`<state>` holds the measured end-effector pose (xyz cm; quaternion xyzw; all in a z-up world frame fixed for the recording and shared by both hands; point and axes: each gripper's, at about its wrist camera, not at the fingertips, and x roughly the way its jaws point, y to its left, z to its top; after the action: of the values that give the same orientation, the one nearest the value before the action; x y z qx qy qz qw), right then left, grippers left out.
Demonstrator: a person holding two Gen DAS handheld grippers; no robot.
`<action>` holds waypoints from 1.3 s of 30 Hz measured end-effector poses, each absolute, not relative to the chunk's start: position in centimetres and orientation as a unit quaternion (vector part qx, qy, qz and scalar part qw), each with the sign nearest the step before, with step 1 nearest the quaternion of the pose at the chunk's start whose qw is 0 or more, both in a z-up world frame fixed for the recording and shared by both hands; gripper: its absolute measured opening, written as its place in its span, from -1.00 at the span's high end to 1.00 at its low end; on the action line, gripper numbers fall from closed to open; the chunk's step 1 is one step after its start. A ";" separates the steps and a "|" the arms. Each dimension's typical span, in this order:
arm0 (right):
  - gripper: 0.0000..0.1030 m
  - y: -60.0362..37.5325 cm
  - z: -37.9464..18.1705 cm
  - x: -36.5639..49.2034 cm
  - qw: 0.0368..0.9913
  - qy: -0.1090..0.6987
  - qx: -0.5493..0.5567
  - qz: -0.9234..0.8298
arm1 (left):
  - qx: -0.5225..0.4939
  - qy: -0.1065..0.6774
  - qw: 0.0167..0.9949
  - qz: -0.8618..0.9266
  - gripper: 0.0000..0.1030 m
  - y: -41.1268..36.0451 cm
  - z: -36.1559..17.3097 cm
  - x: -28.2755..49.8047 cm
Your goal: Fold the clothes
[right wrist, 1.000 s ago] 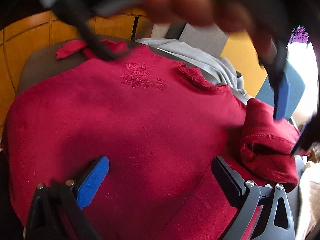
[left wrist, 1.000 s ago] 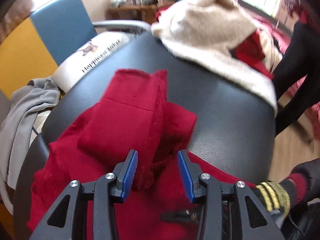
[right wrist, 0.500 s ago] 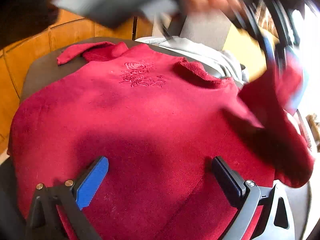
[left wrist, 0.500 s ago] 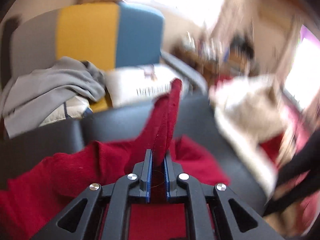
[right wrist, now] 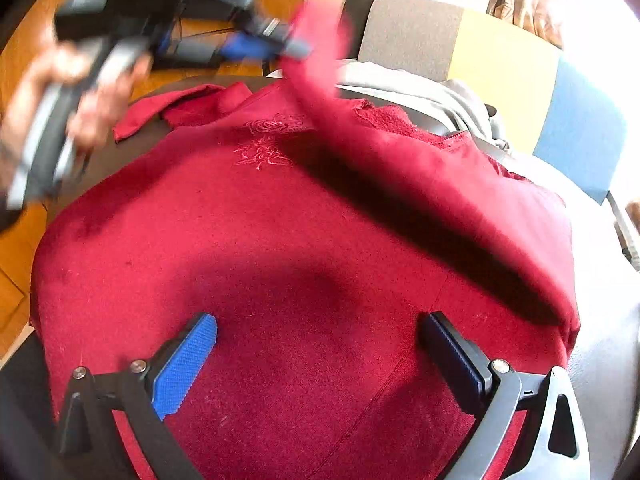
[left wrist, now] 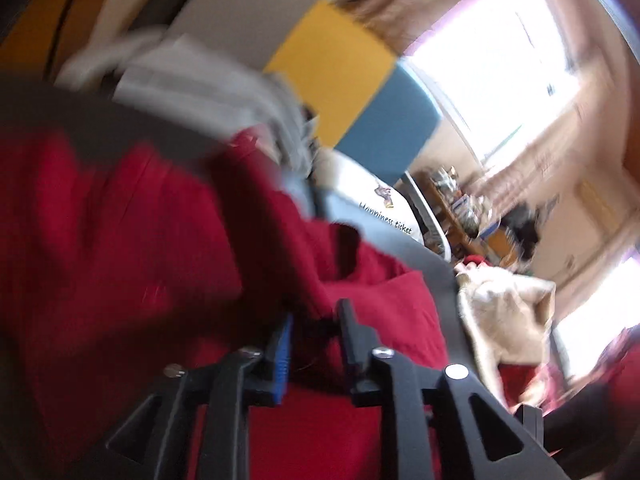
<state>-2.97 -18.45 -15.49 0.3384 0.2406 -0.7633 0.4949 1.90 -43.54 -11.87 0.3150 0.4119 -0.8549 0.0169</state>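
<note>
Sweater [right wrist: 304,264] on seat [right wrist: 600,344], chair [right wrist: 500,80] behind.

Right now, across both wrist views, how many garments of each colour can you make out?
Red embroidered sweater: 1
Grey crumpled garment: 1
Cream fuzzy knit garment: 1
Total: 3
</note>
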 end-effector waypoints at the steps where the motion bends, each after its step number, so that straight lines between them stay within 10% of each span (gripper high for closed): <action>1: -1.00 -18.4 -15.5 -3.1 0.496 0.238 0.340 -0.763 | 0.309 0.444 0.019 -0.841 0.40 -44.2 -13.1 2.9; 11: -1.00 -18.1 -15.2 -3.6 0.503 0.219 0.351 -0.759 | 0.219 0.578 0.045 -0.785 0.19 -50.6 -16.8 11.5; 23: -0.83 -13.4 -7.8 -9.0 0.501 0.116 0.327 -0.793 | 0.417 0.119 0.010 -0.901 0.13 -46.6 -8.8 -1.5; 32: -0.74 -15.5 -6.8 -20.8 0.428 0.109 0.372 -0.816 | 0.517 0.025 -0.056 -0.854 0.04 -44.3 -13.3 -4.9; 34: -0.43 -17.1 -7.6 -21.5 0.434 0.133 0.383 -0.805 | 0.516 0.023 -0.055 -0.855 0.04 -44.1 -13.4 -4.5; 37: -0.08 -19.2 -9.6 -22.4 0.420 0.182 0.407 -0.790 | 0.507 0.031 -0.050 -0.860 0.16 -44.0 -13.4 -4.1; 39: 0.02 -19.6 -11.2 -23.1 0.400 0.198 0.431 -0.784 | 0.498 0.041 -0.048 -0.865 0.75 -43.7 -13.2 -3.4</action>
<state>-23.06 -19.63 -11.23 0.4309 0.1980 -0.7842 0.4003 -3.45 -43.74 -13.22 0.4984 0.0406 -0.8647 -0.0476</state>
